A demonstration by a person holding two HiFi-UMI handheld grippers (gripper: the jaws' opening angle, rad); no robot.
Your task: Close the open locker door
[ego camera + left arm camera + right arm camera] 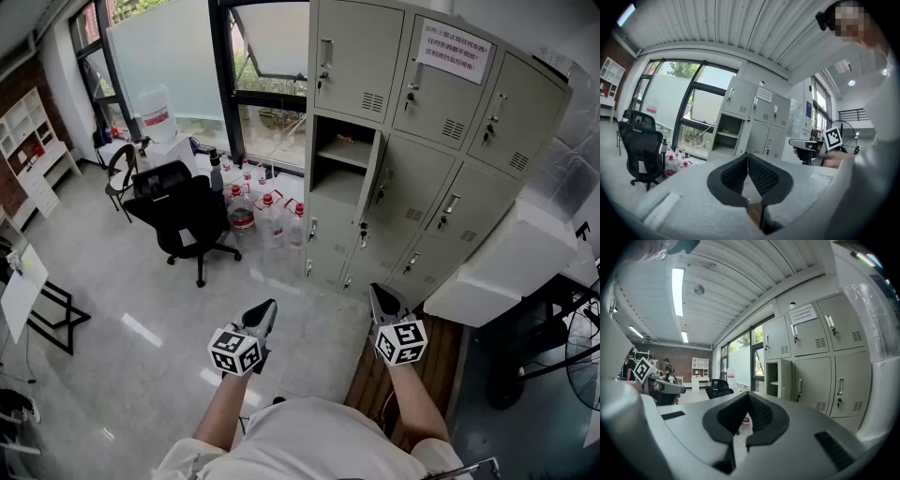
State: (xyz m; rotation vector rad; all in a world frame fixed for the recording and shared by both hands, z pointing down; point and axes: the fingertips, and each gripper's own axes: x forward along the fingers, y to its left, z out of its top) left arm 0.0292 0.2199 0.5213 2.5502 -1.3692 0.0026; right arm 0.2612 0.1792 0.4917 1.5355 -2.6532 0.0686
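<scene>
Lockers point(441, 159) fill the far right of my head view: a grey bank, three columns wide, with a white notice point(453, 49) taped to one upper door. The open locker door point(370, 187) is in the left column, middle row. It stands swung out from the right side of its opening, toward me, so I see it nearly edge-on. Behind it the compartment point(339, 164) gapes, with a shelf across it. Every other door on the bank looks shut.

My left tongs point(268, 307) and right tongs point(377, 291) hang side by side at the near end of the scene, above the pale floor point(141, 300). Both point roughly level toward the bank and are well apart from it. Nothing touches the door. In the left gripper view the dark ribbed pads meet at their tips, with nothing between them. The right gripper view shows the same: pads pressed together and empty, with the open compartment and its door far off beyond the tips.

To the left of the lockers sits a black office chair point(183, 220). A cluster of red-capped water bottles point(264, 214) stands on the floor between the chair and the bank, in front of the window point(267, 84). A brown wooden board point(427, 370) lies low on the right, under my right arm.
</scene>
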